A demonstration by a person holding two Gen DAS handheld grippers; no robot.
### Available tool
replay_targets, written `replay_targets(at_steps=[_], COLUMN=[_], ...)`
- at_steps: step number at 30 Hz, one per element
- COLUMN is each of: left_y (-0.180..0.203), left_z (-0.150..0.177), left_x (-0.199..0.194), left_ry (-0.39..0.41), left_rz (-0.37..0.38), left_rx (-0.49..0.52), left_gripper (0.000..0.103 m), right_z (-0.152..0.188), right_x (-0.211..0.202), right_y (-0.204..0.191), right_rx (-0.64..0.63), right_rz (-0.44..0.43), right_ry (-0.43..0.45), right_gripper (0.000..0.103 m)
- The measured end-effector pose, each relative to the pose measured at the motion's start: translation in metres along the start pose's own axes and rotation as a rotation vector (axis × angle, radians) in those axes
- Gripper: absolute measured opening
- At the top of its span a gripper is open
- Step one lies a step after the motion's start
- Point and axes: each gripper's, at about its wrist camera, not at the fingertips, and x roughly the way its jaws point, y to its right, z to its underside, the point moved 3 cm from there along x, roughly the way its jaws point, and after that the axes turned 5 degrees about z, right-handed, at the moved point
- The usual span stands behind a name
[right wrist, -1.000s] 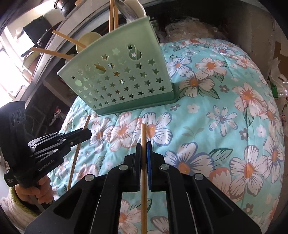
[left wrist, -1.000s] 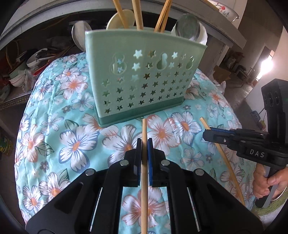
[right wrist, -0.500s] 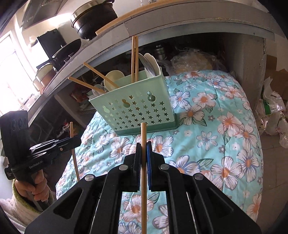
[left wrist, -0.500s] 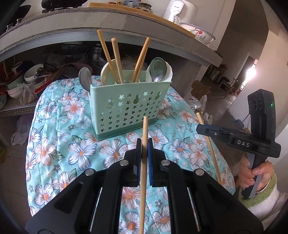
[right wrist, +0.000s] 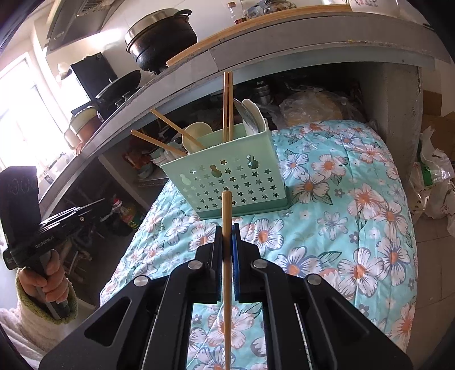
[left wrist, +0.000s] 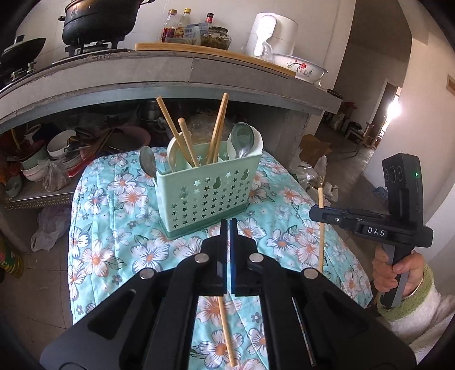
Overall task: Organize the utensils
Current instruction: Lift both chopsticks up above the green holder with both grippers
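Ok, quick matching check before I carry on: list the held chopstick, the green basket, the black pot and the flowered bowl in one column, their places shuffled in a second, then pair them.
Things:
1. chopstick
2. green basket
3. black pot
4. flowered bowl

Places:
A. on the stove burner
B. standing on the floral cloth
C. on the counter, next to the white appliance
D. clamped in the right gripper

Pairs: 1-D, 2-B, 3-A, 4-C
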Motion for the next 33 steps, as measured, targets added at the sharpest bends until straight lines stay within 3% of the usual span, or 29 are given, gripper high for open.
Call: replay_targets(at_steps=[3,6,11,18,21,26,33], left_y=[0.0,-0.006,-0.022,-0.037,-0.042,-0.055,-0.056], left_z=[0.011,0.026,0.047,0.056,0.057,0.053,0.043], left_x=[0.023,0.06,0.127,0.18,0.185,0.186,0.164], left_ry=[-0.071,-0.161,-0.297,-0.39,-0.378,-0.358,-0.293], left_rz=[0.036,0.047,0.009,-0.038,-0.045,-0.056,-0.046], left_rx=[-0.01,-0.05,-0.09,-0.109,-0.11,-0.138,-0.168], left_gripper=[0.003,0.026,0.026,0.025,0.023,0.006,0.005], right_z=[0.002,0.005,0.01,0.012,0.012,0.012,0.012], right_x=[0.002,0.008,0.019,0.035,0.042,0.048,0.046], right_y=[0.001,0.004,0.007,0.013,0.017,0.019,0.019], right_rx=[0.002,0.011,0.026,0.046,0.056,0.062,0.062], right_rz=[0.0,-0.005,-0.013,-0.018,-0.019,-0.021,-0.02], right_ry=[-0.008,-0.029,-0.057,-0.089,-0.101,-0.111,-0.106], right_gripper=[0.006,0.006,0.006,0.007,0.007,0.007,0.007])
